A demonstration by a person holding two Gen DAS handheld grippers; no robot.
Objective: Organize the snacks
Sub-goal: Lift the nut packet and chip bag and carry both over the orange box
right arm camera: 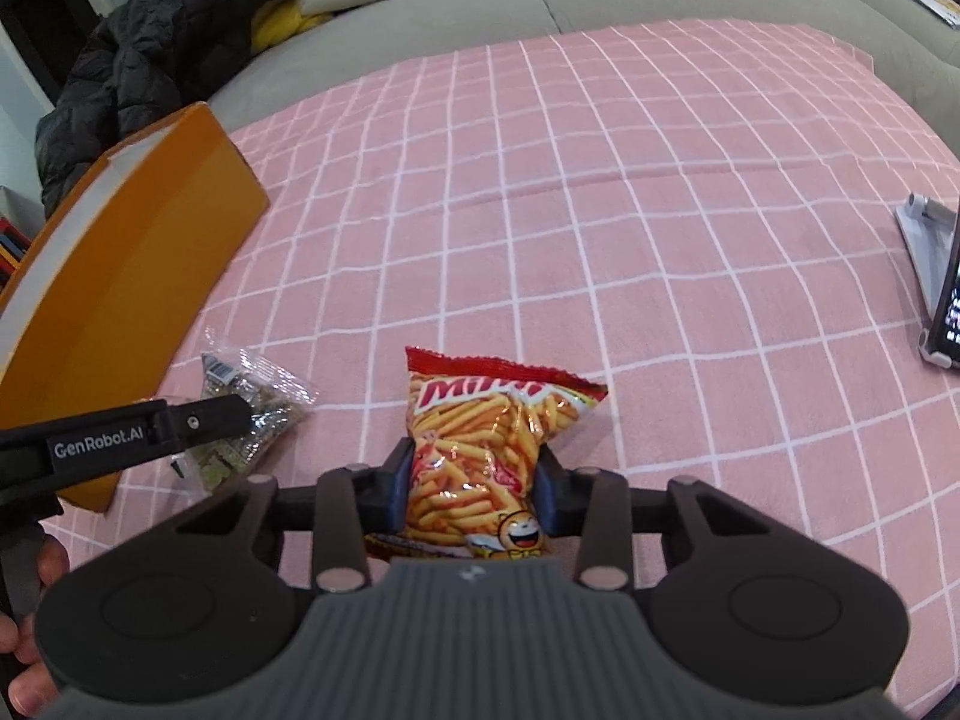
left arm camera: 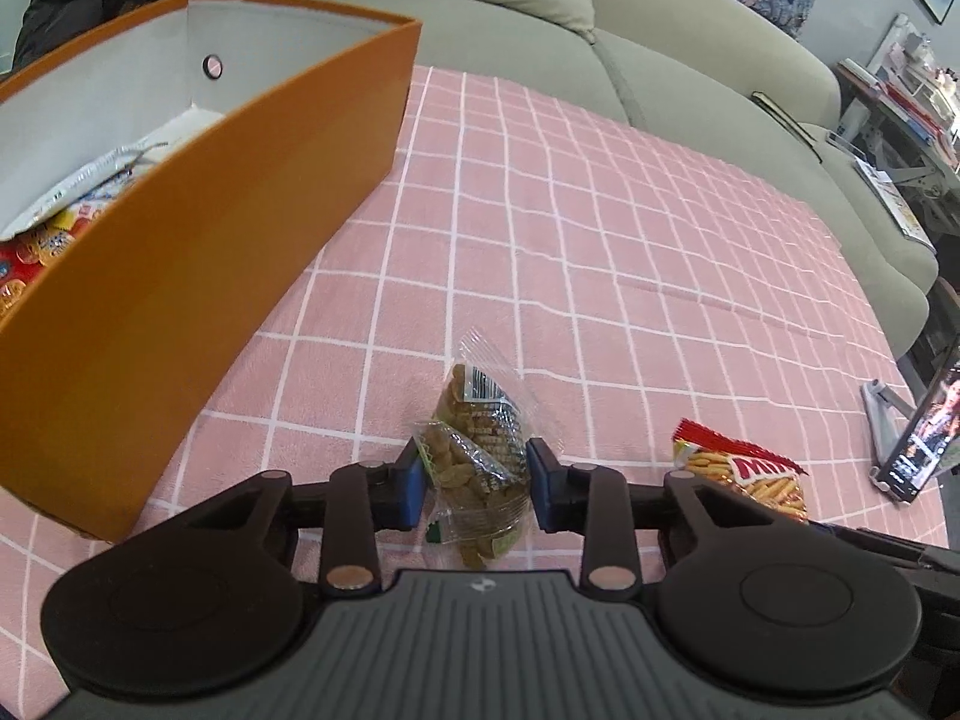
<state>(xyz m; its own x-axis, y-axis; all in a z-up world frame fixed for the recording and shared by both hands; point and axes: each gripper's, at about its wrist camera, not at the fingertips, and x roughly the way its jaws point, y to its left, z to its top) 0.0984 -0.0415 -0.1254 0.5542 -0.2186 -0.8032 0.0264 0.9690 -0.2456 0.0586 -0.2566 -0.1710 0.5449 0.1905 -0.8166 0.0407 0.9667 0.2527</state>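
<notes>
My left gripper (left arm camera: 477, 480) is shut on a clear packet of green-brown snacks (left arm camera: 480, 450) on the pink checked cloth (left arm camera: 600, 240); the packet also shows in the right wrist view (right arm camera: 252, 408). My right gripper (right arm camera: 474, 486) is shut on a red and yellow bag of snack sticks (right arm camera: 480, 456), which also shows in the left wrist view (left arm camera: 744, 474). An orange box (left arm camera: 198, 228) with a white inside stands to the left and holds several snack packets (left arm camera: 66, 204). In the right wrist view the box (right arm camera: 120, 276) is at far left, behind the left gripper's finger (right arm camera: 180, 426).
A grey sofa (left arm camera: 660, 60) with a cushion and a black jacket (right arm camera: 162, 60) lies behind the table. A phone on a stand (left arm camera: 912, 438) sits at the right edge, also in the right wrist view (right arm camera: 936, 276). My hand (right arm camera: 30, 600) shows at lower left.
</notes>
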